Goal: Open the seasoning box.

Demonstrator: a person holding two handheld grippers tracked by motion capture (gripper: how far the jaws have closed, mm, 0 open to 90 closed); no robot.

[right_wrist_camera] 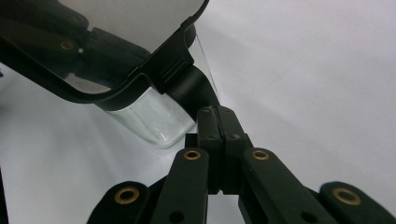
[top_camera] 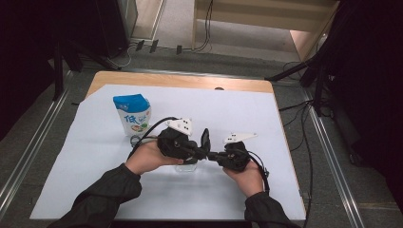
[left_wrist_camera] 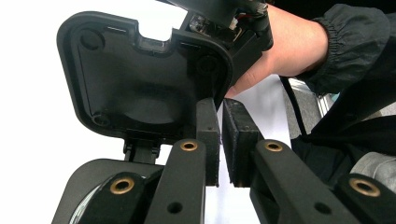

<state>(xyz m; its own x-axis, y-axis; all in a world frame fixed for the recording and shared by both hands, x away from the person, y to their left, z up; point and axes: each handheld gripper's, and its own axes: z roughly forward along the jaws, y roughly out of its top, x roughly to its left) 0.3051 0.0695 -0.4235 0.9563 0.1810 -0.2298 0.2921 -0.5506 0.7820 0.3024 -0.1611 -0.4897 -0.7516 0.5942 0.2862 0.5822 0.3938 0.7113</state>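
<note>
The table (top_camera: 285, 142), under its white sheet, carries a blue-and-white bag (top_camera: 132, 113) that stands well beyond the jaws on the left hand's side and plays no part at present.

The work sits between the two hands: a clear container (right_wrist_camera: 159, 122) with a black hinged lid (left_wrist_camera: 140, 84). The container rests on the sheet directly under the meeting point of the grippers, and the lid is swung up on its hinge so that it stands nearly upright, its long edge rising away from the table.

The right gripper (right_wrist_camera: 217, 119) has its jaws closed tight on the black tab (right_wrist_camera: 191, 88) at the lid's edge — the tab runs straight out ahead of the tips, with the clear wall just to the left of them. It pins the container.

The left gripper (left_wrist_camera: 220, 109) is nearly shut, a narrow slit between its pads; the lid's rim lies just ahead and to the left of the tips, touching or all but touching the left pad, and I can't tell whether anything is pinched.

The left hand is the one at the lid's inner face, so whichever way the lid is to swing on its hinge — further open, by my guess — that gripper would push it while the right holds firm.
</note>
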